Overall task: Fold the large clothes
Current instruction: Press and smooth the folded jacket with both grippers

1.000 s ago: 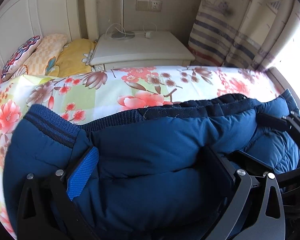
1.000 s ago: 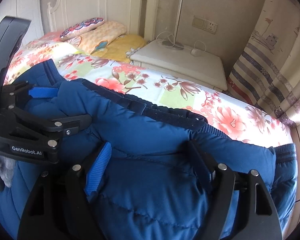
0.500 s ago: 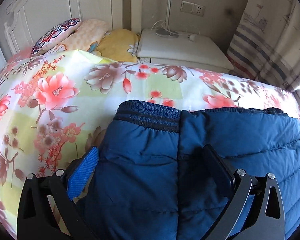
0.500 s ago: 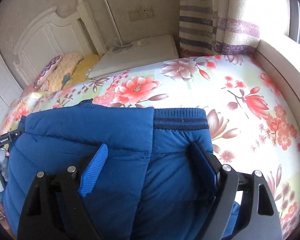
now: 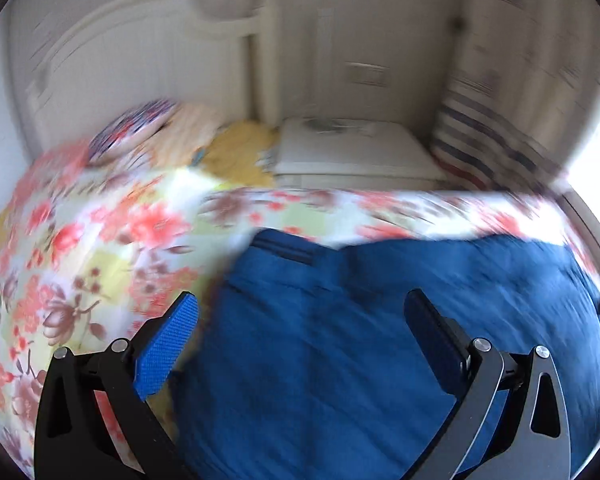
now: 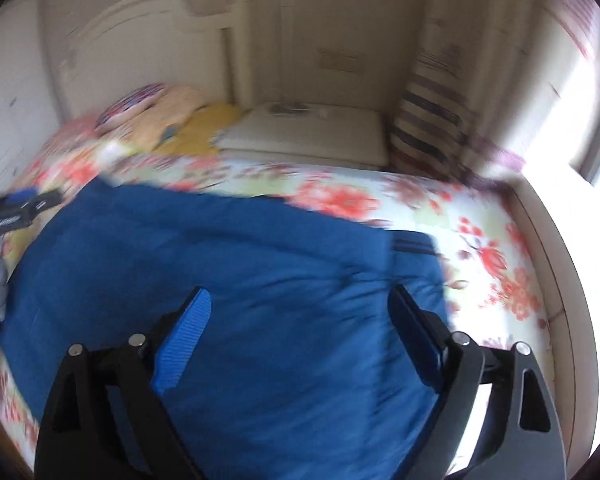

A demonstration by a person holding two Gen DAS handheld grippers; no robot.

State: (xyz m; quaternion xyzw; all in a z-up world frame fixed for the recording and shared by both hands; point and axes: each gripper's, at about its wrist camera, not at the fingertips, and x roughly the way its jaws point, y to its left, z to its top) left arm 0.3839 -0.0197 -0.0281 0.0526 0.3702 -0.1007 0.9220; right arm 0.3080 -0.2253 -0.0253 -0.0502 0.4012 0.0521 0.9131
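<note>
A dark blue puffer jacket [image 5: 380, 320] lies folded on the flowered bedsheet [image 5: 100, 240]; its ribbed hem [image 5: 284, 248] points toward the headboard. My left gripper [image 5: 300, 324] hovers over the jacket's left part, jaws wide apart and gripping nothing. In the right wrist view the jacket [image 6: 260, 248] fills the middle, with its striped ribbed edge [image 6: 414, 246] at the right. My right gripper [image 6: 300, 320] is above it, its jaws opening, with the cloth below them and not pinched. The left gripper [image 6: 16, 212] shows at the far left edge. Both views are blurred.
Several pillows [image 5: 140, 132] lie against the white headboard [image 5: 140, 60]. A white nightstand [image 5: 348, 152] stands beside the bed, with a striped curtain [image 5: 480, 140] to its right. A ledge [image 6: 548, 240] runs along the bed's right side under a bright window.
Both grippers have pulled back and risen off the jacket. Their fingers were sunk in the cloth; now they stand clear above it. The jacket stays flat on the bed.
</note>
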